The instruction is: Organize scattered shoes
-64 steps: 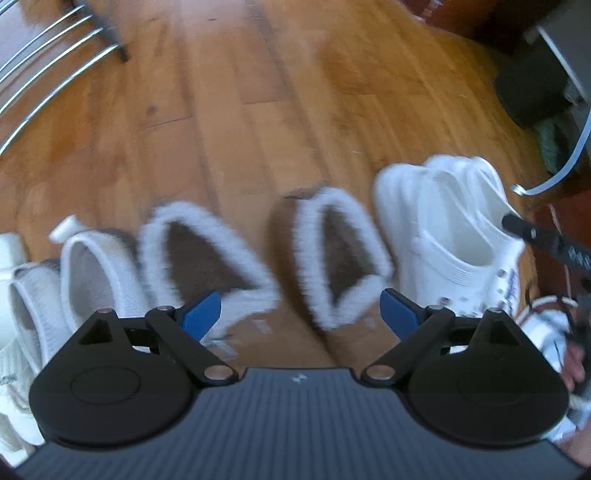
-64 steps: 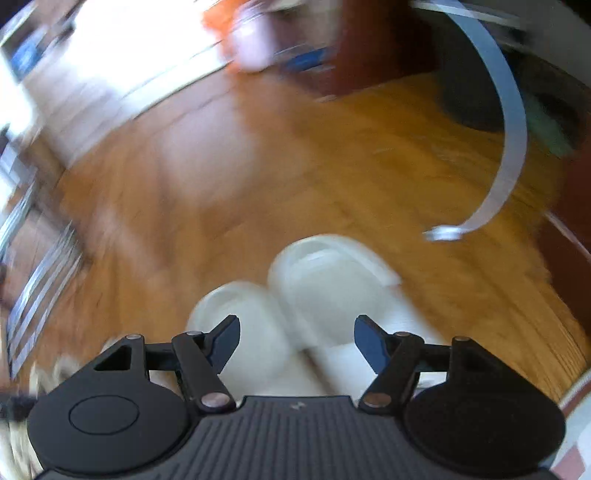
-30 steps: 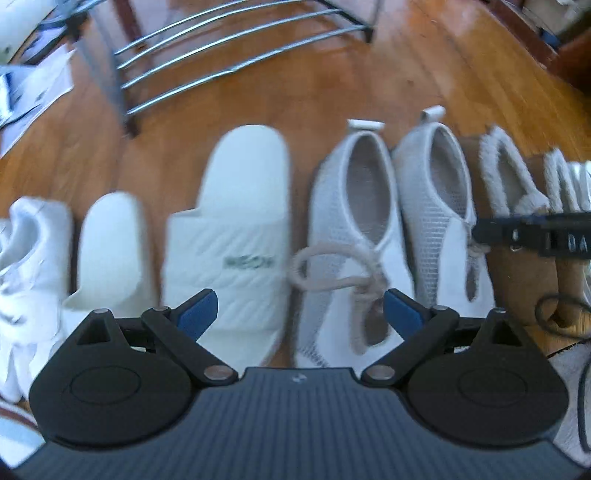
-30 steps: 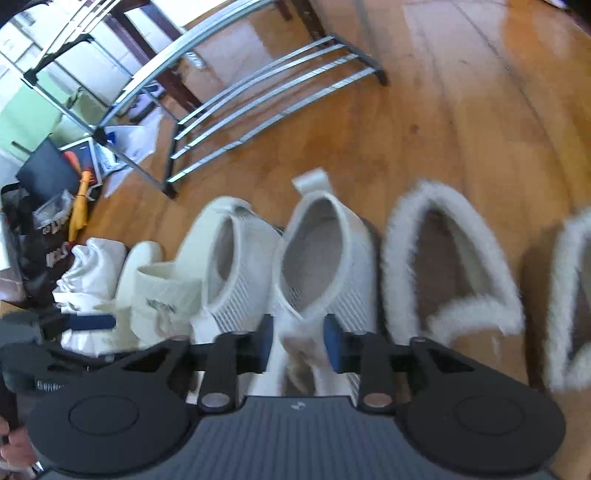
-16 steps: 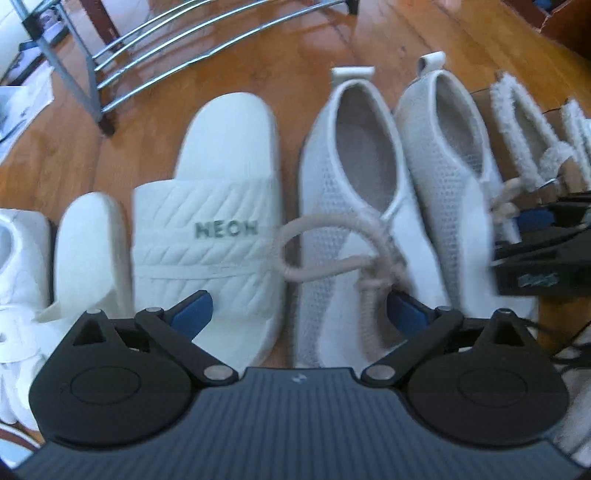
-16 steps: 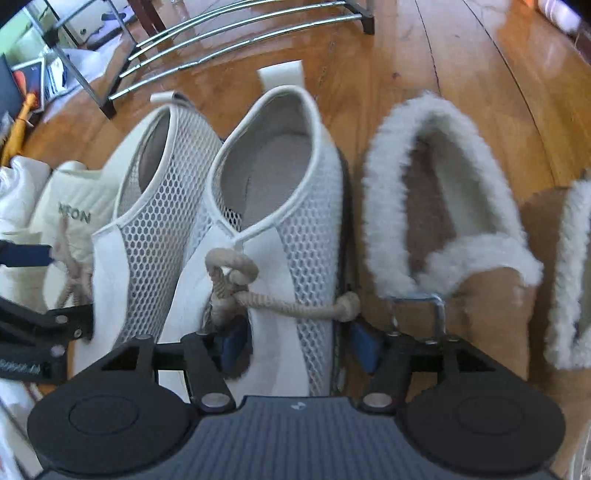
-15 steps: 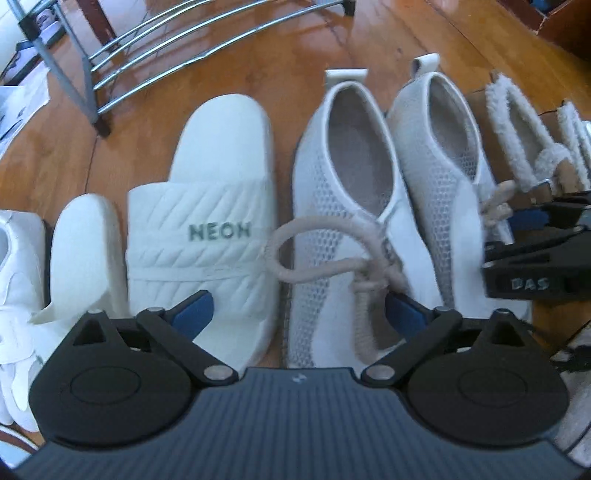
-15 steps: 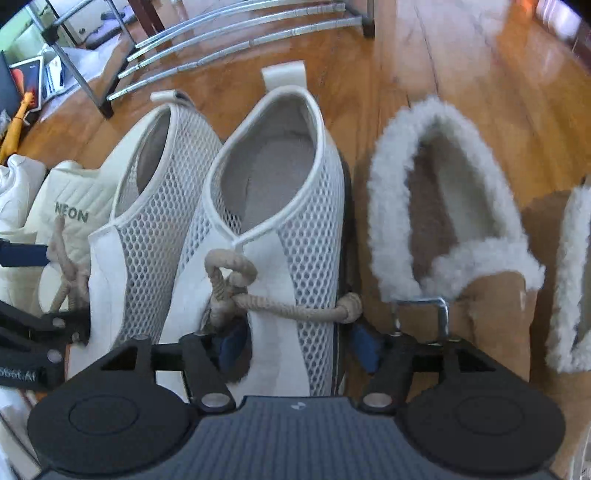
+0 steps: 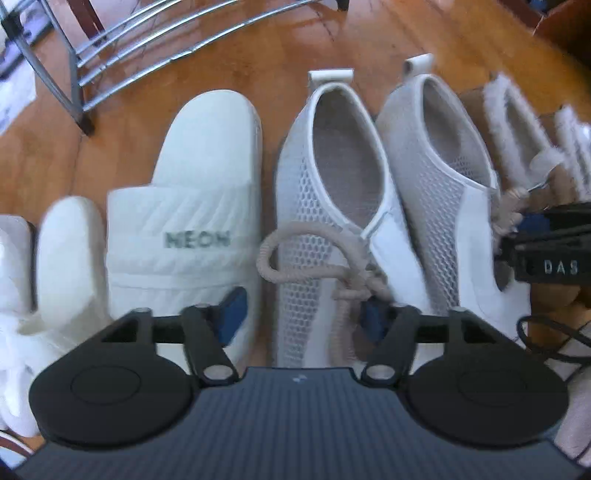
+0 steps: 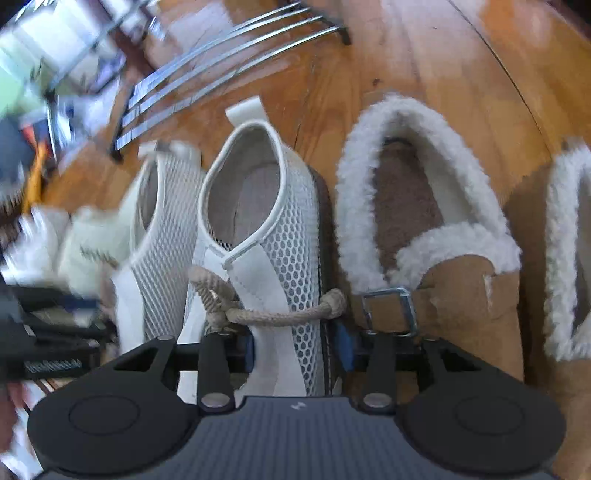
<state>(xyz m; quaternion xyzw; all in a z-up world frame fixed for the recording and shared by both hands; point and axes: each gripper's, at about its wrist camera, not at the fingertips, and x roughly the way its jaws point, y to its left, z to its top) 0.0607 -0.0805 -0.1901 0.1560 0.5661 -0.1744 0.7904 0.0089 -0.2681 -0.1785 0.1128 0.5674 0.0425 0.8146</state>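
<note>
Left tool [image 9: 302, 314]: jaws partly open, straddling toe of left mesh sneaker [image 9: 328, 206]; blue pads [image 9: 232, 308] at either flank, contact unclear, so grip can't be confirmed. Beige lace [image 9: 314, 269] loops across the upper just ahead of the pads.

Right tool [image 10: 299, 350]: jaws closed in on toe of right mesh sneaker [image 10: 258, 236], pads against both sides; knotted lace [image 10: 273, 315] lies across the upper just ahead.

Row on wood floor [image 9: 369, 33], heels away from cam: white slide [image 9: 192, 206], strap marked "NEON" (blurred); 2nd slide [image 9: 66, 251] & white shoe farther left, left view only. Mesh pair side by side, touching. Fleece-lined tan slipper [image 10: 424, 229] w/ metal buckle [image 10: 388, 310] just beside right sneaker, its mate [image 10: 569, 258] at edge; buckle seen in right view only.

Chrome rack [image 9: 147, 44] beyond heels. Right tool body in left view reads "DAS".
</note>
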